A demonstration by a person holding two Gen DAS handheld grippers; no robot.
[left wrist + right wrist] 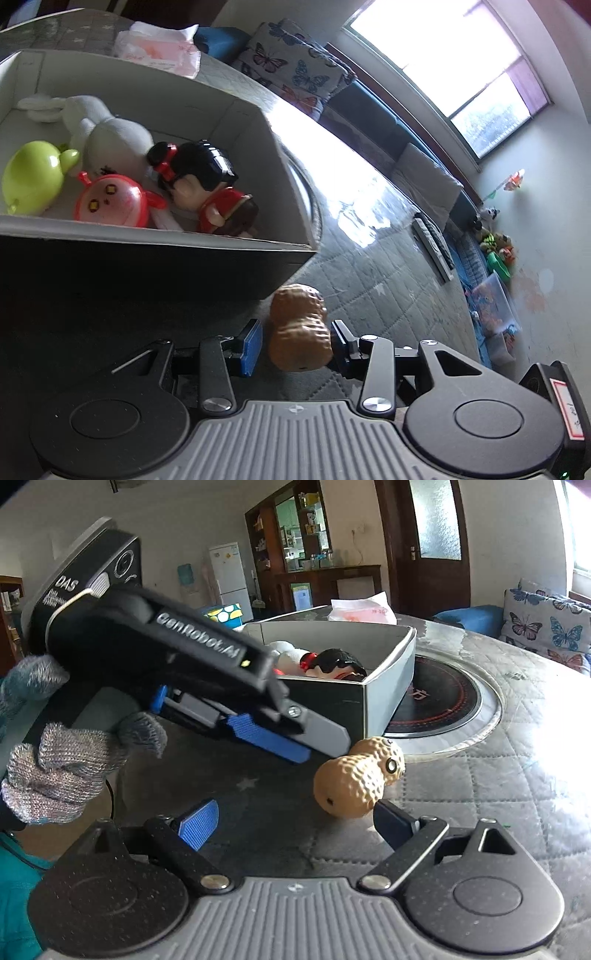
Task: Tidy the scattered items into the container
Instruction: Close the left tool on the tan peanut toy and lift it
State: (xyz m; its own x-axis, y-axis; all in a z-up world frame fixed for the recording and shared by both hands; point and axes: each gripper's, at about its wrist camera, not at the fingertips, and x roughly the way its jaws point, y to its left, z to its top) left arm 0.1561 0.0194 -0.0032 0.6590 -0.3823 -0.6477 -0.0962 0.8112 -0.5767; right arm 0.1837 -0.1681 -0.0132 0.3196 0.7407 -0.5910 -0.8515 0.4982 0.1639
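Both jaws released; close left gripper squarely on peanut toy; lift over box wall; keep right gripper clear.

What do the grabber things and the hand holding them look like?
Both grippers, left and right, are black and grey with ridged blue pads. The left one's body says "GenRobot.AI" and "DAS". The hand wears a grey knitted glove, with a teal sleeve.

A bright window is seen at 1 o'clock, glare being thrown across the quilted tabletop. Butterfly-print cushions are set below it. A dark wooden door, cabinet and white fridge are ranged along 12 o'clock.
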